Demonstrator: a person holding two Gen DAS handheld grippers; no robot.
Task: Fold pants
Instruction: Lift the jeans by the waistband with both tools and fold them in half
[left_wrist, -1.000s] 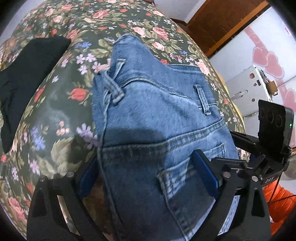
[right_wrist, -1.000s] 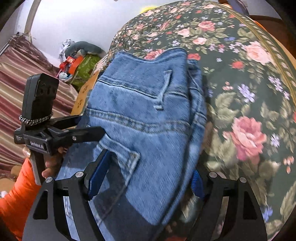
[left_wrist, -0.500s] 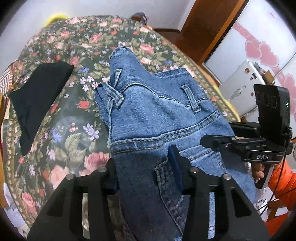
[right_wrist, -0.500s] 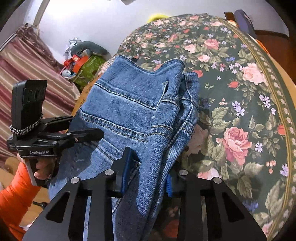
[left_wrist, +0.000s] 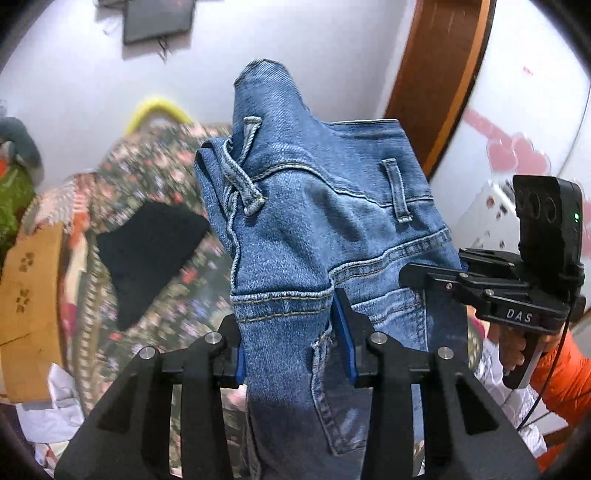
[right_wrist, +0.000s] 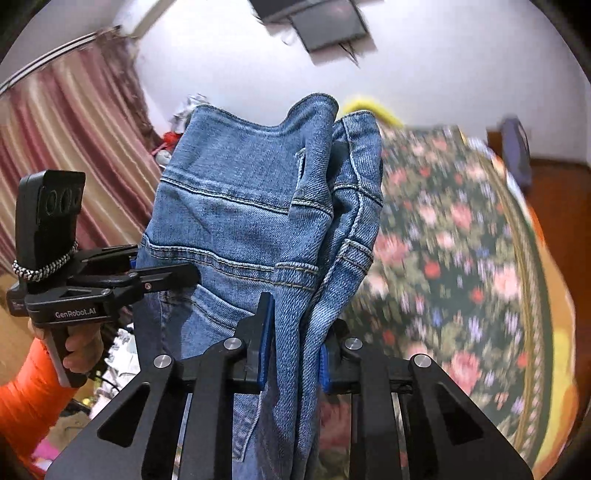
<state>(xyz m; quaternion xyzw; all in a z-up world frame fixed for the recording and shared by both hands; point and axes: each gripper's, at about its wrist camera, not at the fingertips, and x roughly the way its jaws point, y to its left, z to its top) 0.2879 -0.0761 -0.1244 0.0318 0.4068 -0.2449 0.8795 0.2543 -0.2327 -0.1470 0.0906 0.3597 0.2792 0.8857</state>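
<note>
Jeans (right_wrist: 236, 221) between both closing tools, above floral bedspread (right_wrist: 461, 258).

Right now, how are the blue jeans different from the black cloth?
The blue jeans are lifted up, pinched in both the left gripper and the right gripper, whose jaws are closing; the black cloth lies on the flowery bed cover, touched by no gripper. The jeans look stitched, with belt loops; the cloth looks plain. Both are fabric.

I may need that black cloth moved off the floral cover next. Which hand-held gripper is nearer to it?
Left, probably. The black cloth lies just beside the left hand-held gripper; the right hand-held gripper view doesn't show it.
</note>
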